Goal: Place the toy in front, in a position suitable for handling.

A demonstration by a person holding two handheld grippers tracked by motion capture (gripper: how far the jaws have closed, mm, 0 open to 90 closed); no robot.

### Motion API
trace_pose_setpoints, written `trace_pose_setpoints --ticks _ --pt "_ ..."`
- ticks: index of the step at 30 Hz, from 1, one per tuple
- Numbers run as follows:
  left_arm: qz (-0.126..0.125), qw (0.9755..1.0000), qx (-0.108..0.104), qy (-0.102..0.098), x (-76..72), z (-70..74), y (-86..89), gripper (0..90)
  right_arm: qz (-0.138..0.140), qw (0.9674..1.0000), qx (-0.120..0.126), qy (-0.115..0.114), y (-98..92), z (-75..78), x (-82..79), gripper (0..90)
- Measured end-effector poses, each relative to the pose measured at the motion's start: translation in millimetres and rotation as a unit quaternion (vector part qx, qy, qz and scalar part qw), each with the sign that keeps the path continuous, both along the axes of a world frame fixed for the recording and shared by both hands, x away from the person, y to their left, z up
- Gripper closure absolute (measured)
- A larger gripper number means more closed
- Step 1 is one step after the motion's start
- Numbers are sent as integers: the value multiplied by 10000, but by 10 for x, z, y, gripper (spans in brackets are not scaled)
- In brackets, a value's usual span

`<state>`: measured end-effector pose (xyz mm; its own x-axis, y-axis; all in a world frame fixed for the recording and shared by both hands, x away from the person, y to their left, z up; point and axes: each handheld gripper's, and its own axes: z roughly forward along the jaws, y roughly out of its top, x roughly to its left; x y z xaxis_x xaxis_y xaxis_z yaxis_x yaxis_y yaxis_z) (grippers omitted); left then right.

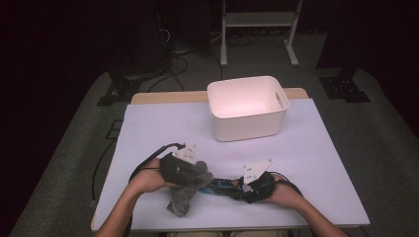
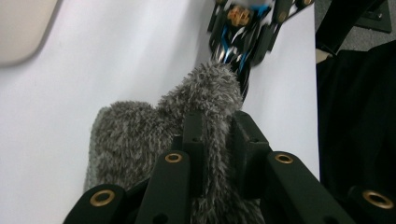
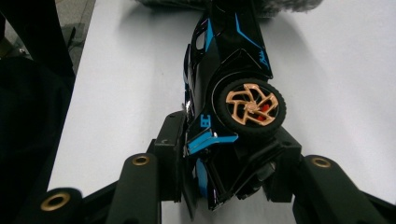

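We are pinching the fuzzy grey cloth point(image 2: 140, 135) in our left claw point(image 2: 218, 135) and clamping the toy car point(image 3: 233, 93) in our right claw point(image 3: 229, 158).

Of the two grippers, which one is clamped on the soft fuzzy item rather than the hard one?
The left gripper: its jaws pinch the grey fuzzy cloth. The right gripper grips the black-and-blue toy car instead.

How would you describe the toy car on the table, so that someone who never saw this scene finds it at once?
Start at the white bin at the far side of the table, then come to the near edge, where the two hands work. The toy car lies between them, clamped in the right gripper. It is glossy black with blue stripes and a copper-coloured wheel, unlike the fuzzy grey cloth beside it.
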<state>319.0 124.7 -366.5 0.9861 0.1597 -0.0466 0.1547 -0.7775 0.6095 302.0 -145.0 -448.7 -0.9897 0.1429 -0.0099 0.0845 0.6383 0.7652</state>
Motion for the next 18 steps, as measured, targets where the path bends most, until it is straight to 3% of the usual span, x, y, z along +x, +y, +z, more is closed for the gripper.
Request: trace_pose_setpoints --ticks 1,5,12,18 --pt "-36 9997 229 -110 4 -1 -75 774 -33 10000 14 17 -3 -4 5 560" --pt "3 9994 310 -140 7 6 -78 774 -53 10000 34 36 -35 -5 16 548" --pt "35 9998 189 -102 -34 -12 5 771 -99 9995 274 93 -164 64 6 540" --pt "-195 9996 86 -174 -40 41 -183 773 -96 9996 228 105 -146 56 1 566"
